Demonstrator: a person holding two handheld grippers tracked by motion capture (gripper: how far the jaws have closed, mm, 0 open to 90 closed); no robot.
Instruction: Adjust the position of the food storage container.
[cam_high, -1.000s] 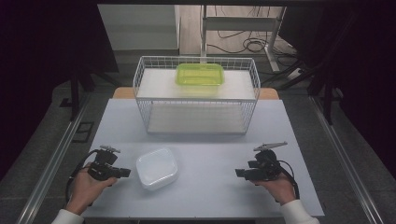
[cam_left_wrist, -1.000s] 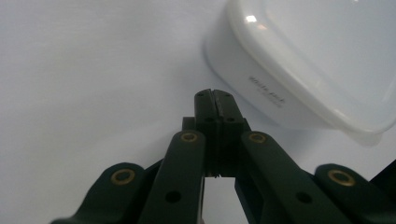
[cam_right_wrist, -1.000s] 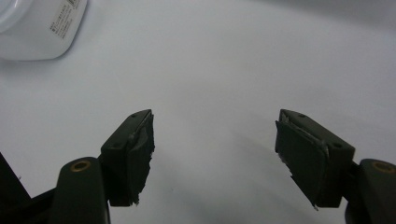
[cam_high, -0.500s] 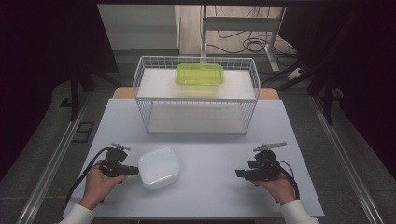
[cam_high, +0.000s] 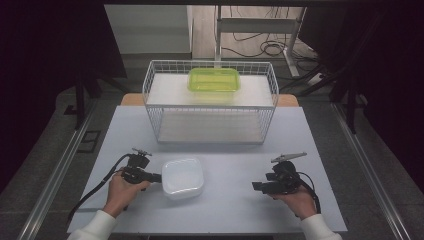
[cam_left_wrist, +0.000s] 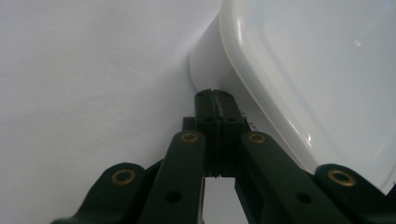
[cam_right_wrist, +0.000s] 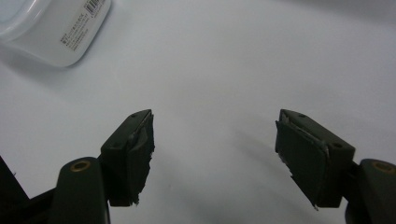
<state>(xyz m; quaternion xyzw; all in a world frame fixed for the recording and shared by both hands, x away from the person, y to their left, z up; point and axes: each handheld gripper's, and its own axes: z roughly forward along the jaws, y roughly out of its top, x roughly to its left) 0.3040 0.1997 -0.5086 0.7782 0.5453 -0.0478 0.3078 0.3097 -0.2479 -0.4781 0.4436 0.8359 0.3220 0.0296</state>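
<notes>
Hiding under rim of white container (cam_left_wrist: 299, 70), left gripper (cam_left_wrist: 215, 95) jaws closed, tips touching its side wall. Right gripper (cam_right_wrist: 215, 140) jaws wide open, empty, over bench (cam_right_wrist: 233, 60).

Container (cam_high: 183, 176) on table (cam_high: 225, 210), wire basket (cam_high: 210, 102) behind it, lidded box (cam_high: 214, 80) in basket

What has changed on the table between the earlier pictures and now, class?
The left tool, jaws shut, has slid rightward across the white table until its tip meets the side of the white rounded plastic container, which seems to have kept its place. The right tool, jaws open, the white wire basket and the green plastic container stayed put.
</notes>
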